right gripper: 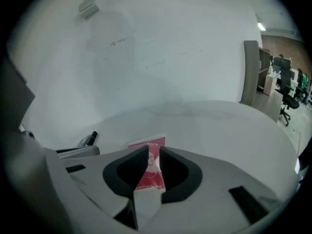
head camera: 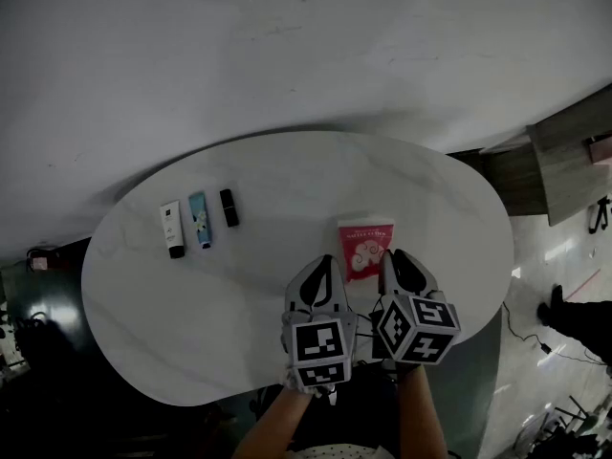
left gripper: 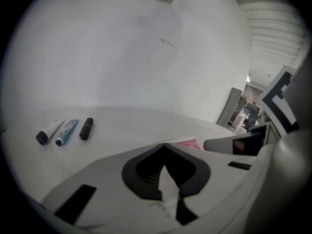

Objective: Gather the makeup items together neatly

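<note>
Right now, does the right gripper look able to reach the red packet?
Probably yes. The right gripper is right at the edge of the red packet, jaws apart with the packet showing in their gap, and nothing on the table blocks it. The left gripper, jaws shut, is alongside but off that line.

The left gripper (head camera: 326, 262) and right gripper (head camera: 392, 257) have pale grey shells with pointed jaws lined in black. Each carries a white cube (head camera: 318, 351) printed with black square markers. Black rectangular slots (left gripper: 74, 204) mark the shells.
</note>
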Tool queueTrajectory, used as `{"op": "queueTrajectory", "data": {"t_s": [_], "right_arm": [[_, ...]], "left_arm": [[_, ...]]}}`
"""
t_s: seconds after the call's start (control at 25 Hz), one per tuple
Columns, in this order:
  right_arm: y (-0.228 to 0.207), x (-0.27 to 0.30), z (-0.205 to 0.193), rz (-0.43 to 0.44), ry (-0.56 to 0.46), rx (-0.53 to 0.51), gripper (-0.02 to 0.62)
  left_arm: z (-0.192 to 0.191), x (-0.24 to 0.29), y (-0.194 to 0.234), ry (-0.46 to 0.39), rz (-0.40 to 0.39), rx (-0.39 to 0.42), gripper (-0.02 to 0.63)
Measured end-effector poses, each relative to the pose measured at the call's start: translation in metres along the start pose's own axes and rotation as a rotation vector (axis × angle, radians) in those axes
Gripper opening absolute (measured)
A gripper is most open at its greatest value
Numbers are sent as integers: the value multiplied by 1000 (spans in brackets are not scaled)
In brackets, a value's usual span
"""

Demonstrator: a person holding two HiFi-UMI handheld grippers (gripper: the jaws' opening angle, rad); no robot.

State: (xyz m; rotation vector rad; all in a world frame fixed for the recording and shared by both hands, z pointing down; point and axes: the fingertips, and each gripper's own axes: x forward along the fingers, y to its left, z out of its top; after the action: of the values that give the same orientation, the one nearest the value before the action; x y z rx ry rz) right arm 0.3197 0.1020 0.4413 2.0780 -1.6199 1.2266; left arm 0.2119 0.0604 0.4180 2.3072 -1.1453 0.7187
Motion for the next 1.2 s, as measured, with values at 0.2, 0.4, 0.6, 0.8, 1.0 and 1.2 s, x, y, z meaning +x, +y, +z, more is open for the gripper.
{"op": "queueTrajectory", "data": {"t_s": [0.2, 0.4, 0.6, 0.8, 1.0, 1.2], "right_arm": [[2, 9, -11, 34, 52, 15, 155], [4, 13, -18, 54, 74, 26, 150], [7, 19, -25, 73, 93, 14, 122], [7, 21, -28, 70, 93, -3, 100], [9, 22, -28, 69, 82, -18, 63], [8, 21, -26, 70, 74, -15, 38]], "left_arm": [[-4, 0, 2, 7, 7, -2, 28], [-7, -1, 3, 15, 11, -5, 28], [-10, -2, 8, 20, 17, -11, 28], [-12, -2, 11, 21, 24, -20, 28], [-13, -3, 15, 20, 33, -27, 28], [-14, -5, 18, 18, 41, -32, 28]]}}
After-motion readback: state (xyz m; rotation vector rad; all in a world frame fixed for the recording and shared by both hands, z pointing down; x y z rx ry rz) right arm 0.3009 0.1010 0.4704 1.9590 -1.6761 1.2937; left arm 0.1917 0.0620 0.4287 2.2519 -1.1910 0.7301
